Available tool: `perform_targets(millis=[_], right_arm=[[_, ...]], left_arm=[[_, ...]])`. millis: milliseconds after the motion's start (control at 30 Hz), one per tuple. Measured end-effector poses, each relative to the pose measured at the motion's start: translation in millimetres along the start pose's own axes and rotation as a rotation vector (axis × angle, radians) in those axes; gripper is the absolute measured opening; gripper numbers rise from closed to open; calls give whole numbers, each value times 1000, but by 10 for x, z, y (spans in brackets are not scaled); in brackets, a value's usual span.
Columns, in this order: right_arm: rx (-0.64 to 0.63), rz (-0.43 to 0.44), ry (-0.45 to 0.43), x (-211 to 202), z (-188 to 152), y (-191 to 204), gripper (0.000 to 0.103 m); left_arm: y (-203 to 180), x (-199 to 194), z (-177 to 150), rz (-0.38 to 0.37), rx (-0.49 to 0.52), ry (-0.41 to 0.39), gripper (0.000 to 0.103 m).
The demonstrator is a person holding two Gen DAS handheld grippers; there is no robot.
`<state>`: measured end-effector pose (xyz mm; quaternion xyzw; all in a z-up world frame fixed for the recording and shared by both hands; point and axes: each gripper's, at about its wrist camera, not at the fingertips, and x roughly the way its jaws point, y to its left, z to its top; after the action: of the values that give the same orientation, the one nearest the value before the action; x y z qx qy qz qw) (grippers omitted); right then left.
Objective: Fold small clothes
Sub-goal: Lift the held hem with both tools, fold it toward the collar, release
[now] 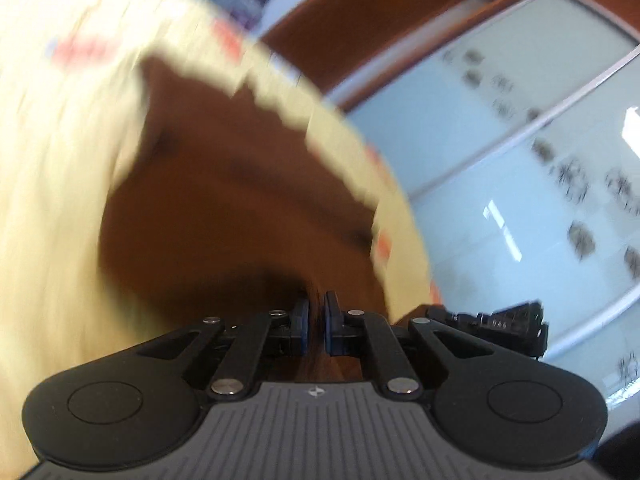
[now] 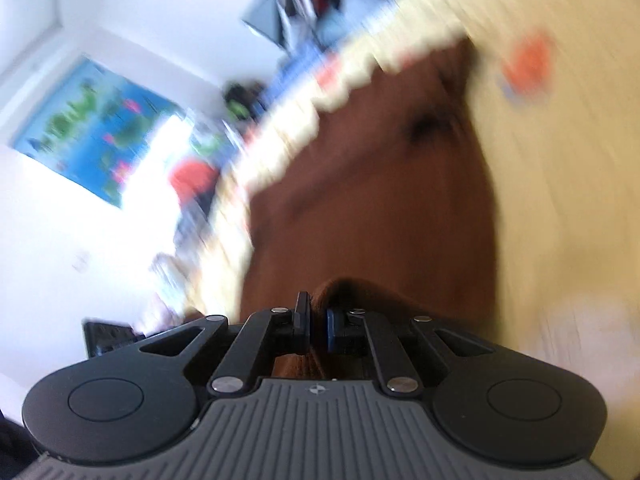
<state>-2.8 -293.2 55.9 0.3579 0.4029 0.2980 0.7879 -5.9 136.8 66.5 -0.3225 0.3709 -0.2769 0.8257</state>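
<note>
Both views are heavily motion-blurred, so fine detail is lost. The garment [image 1: 224,184] is a piece of brown cloth, warm rust in colour, soft-looking with a few dark creases across it; what kind of clothing it is cannot be told. It spreads out ahead of both claws over a pale cream surface [image 1: 60,208] printed with small red and blue marks, whose nearer edge shows a jagged, scalloped outline against the brown.

In the left wrist view, the left claw [image 1: 316,326] has its two blue-padded fingers drawn almost together, with only a thin sliver between them — brown fabric fills that sliver and continues beneath the fingers, so the claw is pinching an edge of the garment.

In the right wrist view, the right claw [image 2: 318,328] is likewise nearly closed, and a fold of the brown cloth [image 2: 372,200] rises as a small hump just past the fingertips and runs down between the pads — it too has hold of the garment.

Behind the left claw stands a frosted glass panel [image 1: 520,184] in a wooden frame.
</note>
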Motion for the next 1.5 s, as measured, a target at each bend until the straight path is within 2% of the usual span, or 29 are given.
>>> perform_targets(millis=[133, 233, 300, 400, 433, 467, 500, 533, 567, 633, 700, 767, 833, 933, 1000, 1067, 1100, 1133, 1167, 1200, 1300, 1433, 1500], right_arm=[[36, 48, -127, 422, 813, -154, 13], [84, 20, -147, 878, 1336, -343, 13], [141, -24, -141, 1160, 1576, -505, 13], [132, -35, -93, 1372, 1608, -577, 13], [115, -26, -81, 1361, 1561, -577, 13], [108, -14, -74, 1336, 1504, -581, 13], [102, -7, -70, 1289, 1445, -564, 13], [100, -9, -70, 1215, 1383, -564, 13], [105, -12, -75, 1151, 1342, -580, 13], [115, -10, -87, 1043, 1290, -618, 13], [113, -20, -94, 959, 1262, -635, 13], [117, -28, -91, 938, 1250, -658, 13], [120, -43, -86, 956, 1243, -657, 13], [115, -43, -84, 996, 1233, -612, 14], [111, -39, -83, 1013, 1225, -579, 14], [106, -39, -78, 1006, 1217, -561, 14], [105, -42, -76, 1004, 1215, -560, 15], [105, -42, -75, 992, 1214, -564, 15], [107, -43, -76, 980, 1213, -572, 15], [109, -43, -79, 967, 1213, -585, 15], [125, -19, -116, 898, 1221, -615, 14], [116, 25, -191, 784, 1367, -533, 13], [117, 34, -224, 775, 1528, -510, 13]], left_arm=[[23, 395, 838, 2, 59, -139, 7], [152, 834, 1358, 88, 65, -181, 7], [179, 1044, 1521, 114, 73, -158, 7], [73, 1010, 1419, 146, 207, -125, 12], [47, 980, 1322, 152, 243, -104, 24], [26, 950, 1194, 168, 280, -87, 48], [-19, 924, 1043, 202, 331, -79, 66], [-72, 882, 859, 252, 403, -85, 90], [-128, 874, 669, 304, 498, -97, 92], [-201, 835, 347, 366, 668, -60, 92], [-173, 875, 190, 409, 704, 6, 92], [-99, 911, 196, 390, 650, 35, 92], [-36, 950, 304, 340, 553, 25, 92], [132, 1088, 498, 237, 350, 42, 92], [224, 1242, 574, 256, 278, 77, 91], [279, 1356, 597, 302, 260, 97, 77], [271, 1375, 610, 305, 265, 81, 73], [267, 1389, 614, 300, 262, 92, 47], [256, 1409, 616, 305, 264, 112, 8], [247, 1426, 611, 321, 269, 125, 8], [107, 1346, 594, 343, 334, 81, 7], [-100, 1105, 957, 323, 391, -66, 8], [-153, 1072, 1231, 346, 403, -147, 8]])
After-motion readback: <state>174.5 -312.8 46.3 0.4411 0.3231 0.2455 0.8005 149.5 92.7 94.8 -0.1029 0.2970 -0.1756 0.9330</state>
